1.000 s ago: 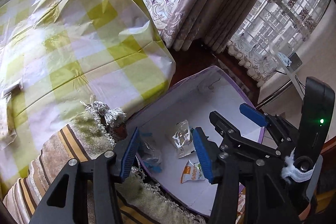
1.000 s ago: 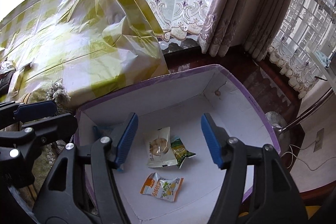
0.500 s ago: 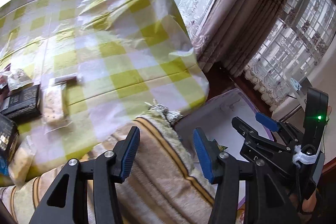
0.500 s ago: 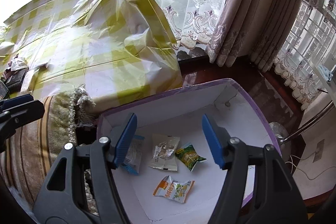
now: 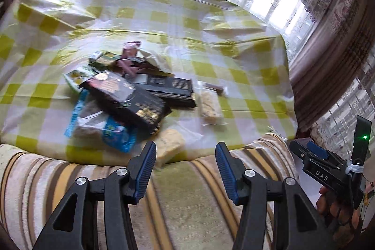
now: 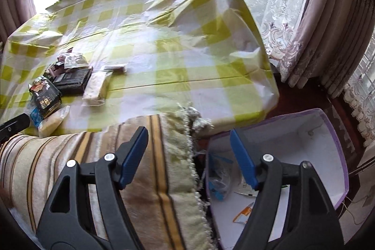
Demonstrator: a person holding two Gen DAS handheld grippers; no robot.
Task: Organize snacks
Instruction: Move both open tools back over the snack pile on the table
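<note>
A pile of snack packets point(image 5: 121, 90) lies on the yellow-checked tablecloth point(image 5: 211, 22): a black box point(image 5: 126, 97), a blue-and-clear bag point(image 5: 100, 128), a pale bar in clear wrap point(image 5: 208, 104). My left gripper point(image 5: 185, 170) is open and empty over the striped cushion point(image 5: 187, 203), short of the pile. My right gripper point(image 6: 188, 161) is open and empty, over the cushion edge and the purple-rimmed white box point(image 6: 328, 156), which holds a few packets point(image 6: 220, 182). The pile also shows in the right wrist view point(image 6: 63, 83).
The box stands on the dark floor point(image 6: 302, 97) beside the table's right end. Curtains point(image 6: 332, 15) hang behind. The right gripper's body point(image 5: 328, 170) shows at the right of the left wrist view. A pale packet point(image 5: 171, 147) lies at the table's near edge.
Both grippers have swung left, away from the box toward the table. The snack pile has come into the left view. Both stay open and empty.
</note>
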